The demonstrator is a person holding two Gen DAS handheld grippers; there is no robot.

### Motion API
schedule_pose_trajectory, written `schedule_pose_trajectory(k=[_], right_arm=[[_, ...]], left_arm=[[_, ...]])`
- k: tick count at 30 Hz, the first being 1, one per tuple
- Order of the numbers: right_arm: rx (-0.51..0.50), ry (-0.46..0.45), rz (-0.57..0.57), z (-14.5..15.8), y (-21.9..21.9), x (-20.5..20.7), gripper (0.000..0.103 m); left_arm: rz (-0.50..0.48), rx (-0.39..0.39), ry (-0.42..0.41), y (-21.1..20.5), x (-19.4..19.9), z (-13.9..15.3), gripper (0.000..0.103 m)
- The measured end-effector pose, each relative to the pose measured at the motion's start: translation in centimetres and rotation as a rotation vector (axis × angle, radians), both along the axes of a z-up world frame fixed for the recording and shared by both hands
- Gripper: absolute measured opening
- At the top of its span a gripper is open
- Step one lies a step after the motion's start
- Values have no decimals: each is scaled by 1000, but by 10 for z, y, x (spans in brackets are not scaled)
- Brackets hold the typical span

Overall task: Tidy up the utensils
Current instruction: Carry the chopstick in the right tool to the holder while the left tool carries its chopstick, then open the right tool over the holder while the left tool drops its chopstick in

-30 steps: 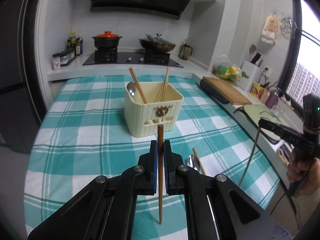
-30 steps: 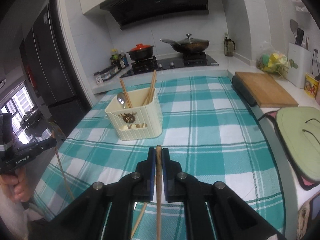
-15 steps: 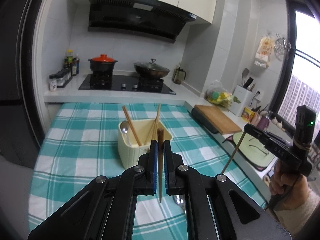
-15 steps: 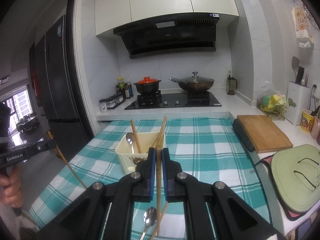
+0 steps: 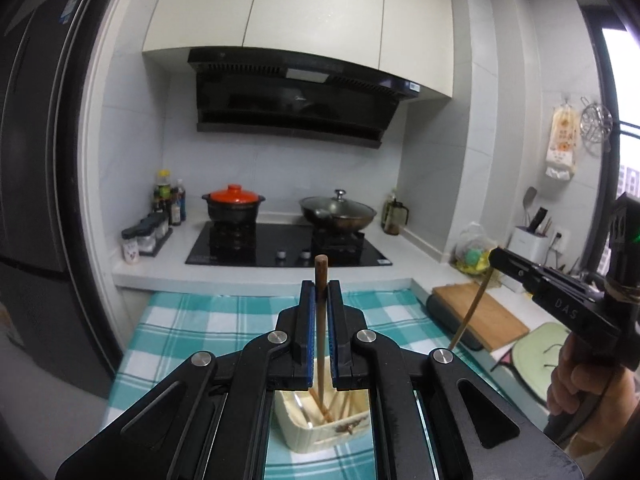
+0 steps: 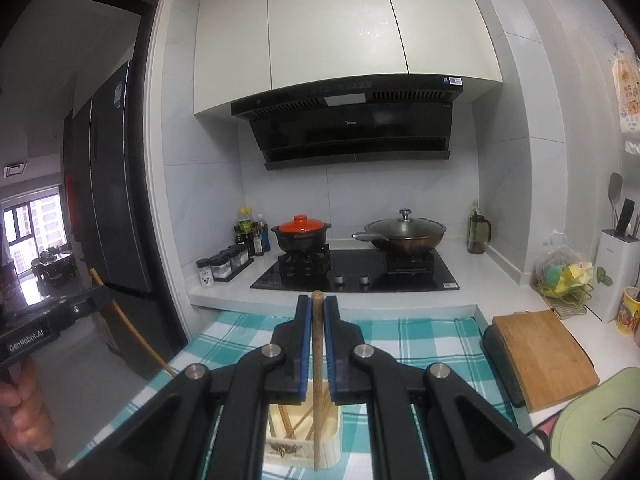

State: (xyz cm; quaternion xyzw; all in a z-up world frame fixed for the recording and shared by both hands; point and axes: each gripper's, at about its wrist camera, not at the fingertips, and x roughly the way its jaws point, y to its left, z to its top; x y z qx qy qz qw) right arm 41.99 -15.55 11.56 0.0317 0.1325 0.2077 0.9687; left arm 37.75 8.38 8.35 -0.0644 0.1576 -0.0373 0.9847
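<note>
Claws [image 5: 320, 292] [image 6: 318, 306] two, chopsticks [image 5: 320, 320] [image 6: 317, 360] two, holder [image 5: 296, 432] one

- The left tool [image 5: 320, 292] is clamped on a dark brown chopstick [image 5: 320, 320] that stands upright between its blue pads.
- Below it, a cream utensil box [image 5: 320, 432] sits on the teal checked surface [image 5: 192, 328], holding more chopsticks.
- At the right, a hand [image 5: 576, 384] holds the right tool [image 5: 498, 258], with a lighter chopstick [image 5: 470, 312] slanting down from it.
- Beyond, a red-lidded pot [image 5: 234, 204] and a lidded wok [image 5: 338, 212] sit on the stove.
</note>
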Motion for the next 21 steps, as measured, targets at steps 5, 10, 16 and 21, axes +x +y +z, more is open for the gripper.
schedule_pose_trajectory(k=[5, 10, 16, 21], right_arm=[[18, -15, 24, -12, 24, 36, 6], [-27, 61, 56, -56, 50, 75, 6], [-91, 217, 110, -112, 71, 114, 6], [-94, 357, 96, -135, 77, 139, 9]], left_arm=[[15, 16, 78, -3, 46, -33, 4], [12, -14, 218, 1, 83, -81, 4], [11, -9, 358, 0, 112, -124, 4], [32, -43, 404, 4, 117, -128, 19]])
